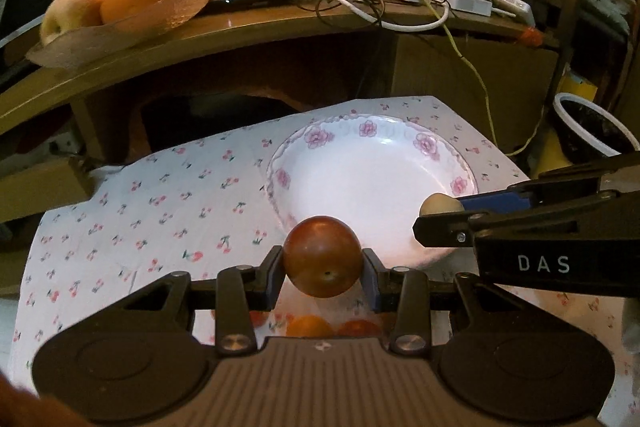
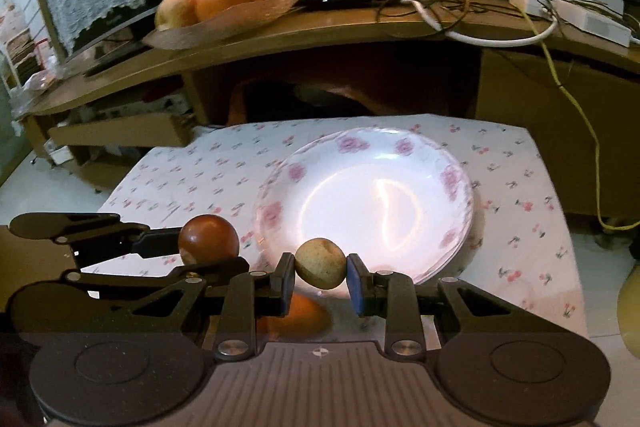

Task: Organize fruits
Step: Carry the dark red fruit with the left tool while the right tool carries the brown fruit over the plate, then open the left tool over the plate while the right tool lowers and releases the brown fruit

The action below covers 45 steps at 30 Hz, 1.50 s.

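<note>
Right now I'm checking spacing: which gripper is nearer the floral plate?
Right. The right gripper hangs at the floral plate's near rim; the left gripper sits beside that rim, further off.

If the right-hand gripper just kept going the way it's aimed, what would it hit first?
Most likely the flowered plate: the right gripper, fingers shut on a small tan fruit, points down at its near rim, though depth is hard to judge.

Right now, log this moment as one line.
left gripper: shut on dark red fruit | right gripper: shut on tan fruit | flowered plate: empty
</note>
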{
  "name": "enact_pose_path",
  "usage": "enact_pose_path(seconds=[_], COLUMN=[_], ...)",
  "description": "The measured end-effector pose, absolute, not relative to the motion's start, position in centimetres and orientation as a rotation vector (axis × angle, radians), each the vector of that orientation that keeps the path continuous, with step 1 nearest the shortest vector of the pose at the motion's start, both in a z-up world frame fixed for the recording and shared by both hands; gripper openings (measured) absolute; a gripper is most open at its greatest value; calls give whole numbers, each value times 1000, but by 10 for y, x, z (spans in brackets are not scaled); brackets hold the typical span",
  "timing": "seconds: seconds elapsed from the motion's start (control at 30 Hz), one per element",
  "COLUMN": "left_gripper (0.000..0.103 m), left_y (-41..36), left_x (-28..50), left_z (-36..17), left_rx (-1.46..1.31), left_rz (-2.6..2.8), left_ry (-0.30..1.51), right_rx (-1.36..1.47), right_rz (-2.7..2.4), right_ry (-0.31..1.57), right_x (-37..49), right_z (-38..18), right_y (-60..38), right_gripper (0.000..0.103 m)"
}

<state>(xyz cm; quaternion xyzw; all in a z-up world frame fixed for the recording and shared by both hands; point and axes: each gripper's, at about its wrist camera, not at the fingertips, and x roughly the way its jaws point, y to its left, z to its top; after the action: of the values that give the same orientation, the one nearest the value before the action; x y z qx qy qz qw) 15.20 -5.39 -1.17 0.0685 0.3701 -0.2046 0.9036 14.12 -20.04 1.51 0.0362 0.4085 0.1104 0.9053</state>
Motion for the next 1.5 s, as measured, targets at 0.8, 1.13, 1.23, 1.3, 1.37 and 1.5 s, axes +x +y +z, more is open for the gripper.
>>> enact_pose_path(seconds=[0.8, 1.13, 1.23, 1.3, 1.37, 1.5], left_gripper=[44, 45, 46, 46, 46, 47], left_y=[-74, -74, -74, -72, -71, -68], left_x=[176, 176, 176, 176, 176, 175], left_z=[-24, -23, -22, -21, -21, -18], left_rx=[174, 171, 172, 167, 164, 158], left_rz=[-436, -436, -431, -426, -421, -414], left_ry=[774, 772, 769, 768, 768, 764], right_rx=[59, 53, 51, 49, 46, 47], right_rz=[162, 170, 160, 158, 158, 154], right_ry=[875, 866, 869, 866, 861, 855], right_x=[175, 176, 177, 176, 176, 175], right_z=[-1, 0, 0, 0, 1, 3], right_y=[-220, -217, -217, -217, -217, -217], right_gripper=[30, 31, 31, 31, 31, 32])
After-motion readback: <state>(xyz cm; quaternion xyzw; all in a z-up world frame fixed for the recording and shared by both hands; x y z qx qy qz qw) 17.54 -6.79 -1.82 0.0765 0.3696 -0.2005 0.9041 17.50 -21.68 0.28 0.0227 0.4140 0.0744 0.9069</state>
